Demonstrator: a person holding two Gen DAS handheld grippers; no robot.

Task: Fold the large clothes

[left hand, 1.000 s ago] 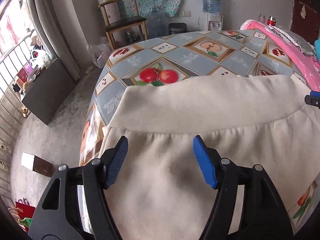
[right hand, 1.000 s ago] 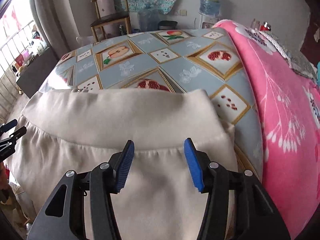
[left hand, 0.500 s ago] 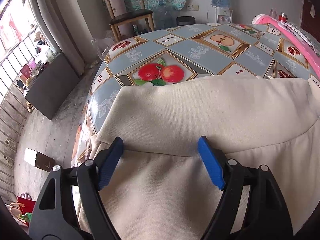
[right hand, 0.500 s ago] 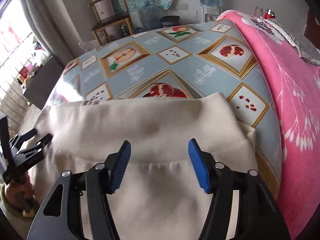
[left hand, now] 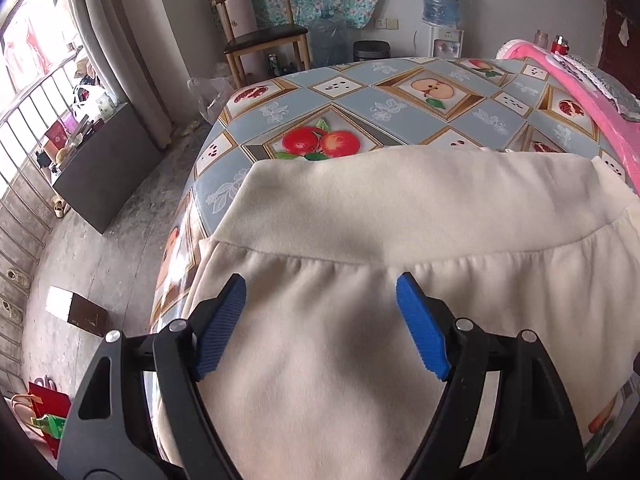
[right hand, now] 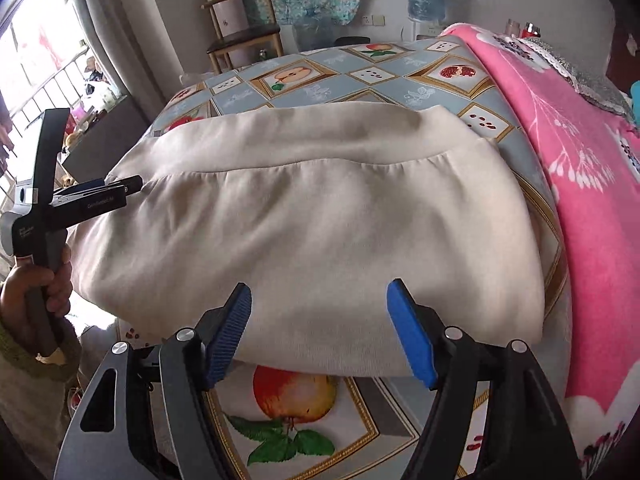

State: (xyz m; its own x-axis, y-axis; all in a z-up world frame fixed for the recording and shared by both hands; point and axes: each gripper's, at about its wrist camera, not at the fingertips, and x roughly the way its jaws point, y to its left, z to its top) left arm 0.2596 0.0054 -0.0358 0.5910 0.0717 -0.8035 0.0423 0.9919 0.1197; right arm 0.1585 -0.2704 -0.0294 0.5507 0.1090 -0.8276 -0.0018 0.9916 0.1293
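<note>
A cream sweatshirt [right hand: 320, 216] lies folded on the fruit-patterned tablecloth [right hand: 400, 92], its ribbed hem band [right hand: 320, 140] on the far side. In the left wrist view the garment [left hand: 380, 260] fills the foreground. My left gripper [left hand: 320, 292] is open and empty, just above the cloth near the hem seam; it also shows in the right wrist view [right hand: 120, 190] at the garment's left edge. My right gripper [right hand: 319, 300] is open and empty, over the garment's near folded edge.
A pink floral blanket [right hand: 580, 160] covers the table's right side. The table's left edge drops to a concrete floor [left hand: 92, 248] with a small box [left hand: 76, 310]. A wooden chair [left hand: 264, 36], a bin [left hand: 372, 50] and a water dispenser [left hand: 442, 20] stand by the far wall.
My right gripper has drawn back toward me, so the whole folded garment and its near edge now show. My left gripper has moved slightly back. Both stay open.
</note>
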